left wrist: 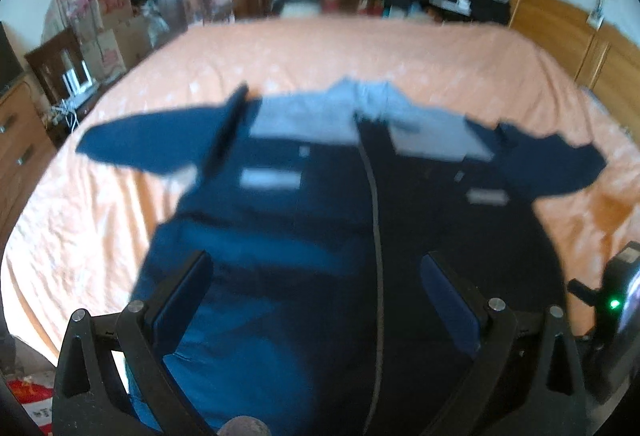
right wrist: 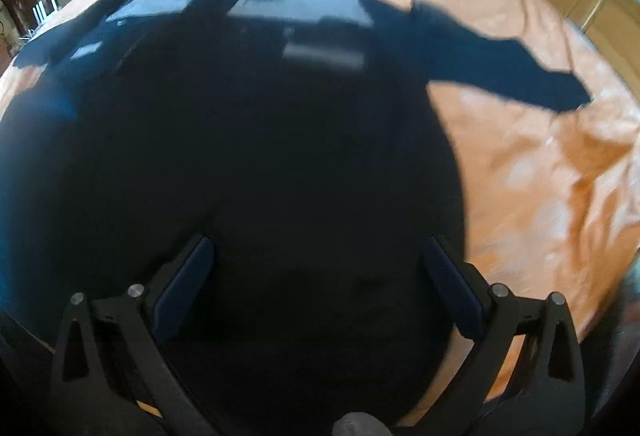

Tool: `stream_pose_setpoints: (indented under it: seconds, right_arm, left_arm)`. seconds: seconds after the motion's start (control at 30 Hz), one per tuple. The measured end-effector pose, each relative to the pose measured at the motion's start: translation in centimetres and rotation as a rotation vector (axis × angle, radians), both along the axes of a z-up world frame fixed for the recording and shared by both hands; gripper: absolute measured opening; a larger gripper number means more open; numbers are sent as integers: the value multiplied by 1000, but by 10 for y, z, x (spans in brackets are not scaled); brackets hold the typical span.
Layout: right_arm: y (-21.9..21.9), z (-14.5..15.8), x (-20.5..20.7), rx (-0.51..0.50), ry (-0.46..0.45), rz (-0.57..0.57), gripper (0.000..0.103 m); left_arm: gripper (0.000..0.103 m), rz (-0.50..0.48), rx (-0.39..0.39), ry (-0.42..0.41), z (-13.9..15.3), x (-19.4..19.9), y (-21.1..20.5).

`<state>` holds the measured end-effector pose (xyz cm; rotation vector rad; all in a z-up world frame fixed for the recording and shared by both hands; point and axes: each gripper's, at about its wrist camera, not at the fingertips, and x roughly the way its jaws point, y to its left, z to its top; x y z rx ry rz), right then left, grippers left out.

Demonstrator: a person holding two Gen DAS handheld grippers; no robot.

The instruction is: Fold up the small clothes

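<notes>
Left wrist view: dark blue jacket (left wrist: 320,196) spread flat on bed (left wrist: 360,48), collar toward far edge, zip running straight ahead, hem under both wide-open, empty grippers, left (left wrist: 316,292) and right (right wrist: 316,276).

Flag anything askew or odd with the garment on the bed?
Nothing damaged or spilled. The dark blue jacket with grey shoulder panels lies spread on the orange bedsheet, sleeves out but uneven, the ends rumpled. Both frames are motion-blurred. Left gripper and right gripper are open above it.
</notes>
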<state>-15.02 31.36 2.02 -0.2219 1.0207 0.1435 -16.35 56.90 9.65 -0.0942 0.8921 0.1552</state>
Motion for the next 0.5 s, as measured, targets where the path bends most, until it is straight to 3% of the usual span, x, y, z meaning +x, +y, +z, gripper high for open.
stream_pose_setpoints:
  seconds: [0.13,0.23,0.37,0.5]
  right_arm:
    - [-10,-5,-2,66,41,-9,103]
    - [-24,-11,-4,174,33,9,103]
    - [-27,-14,-16,192,18,72,103]
    - [-33,-5,-1,212,146,147,103]
  left_arm:
    - [103,14,7,146,-61,24,6]
    - [103,25,6,231,-100,34,13]
    - [103,12,8,215,-107,38,13]
    - [103,-3,-11,203,-110,39,16]
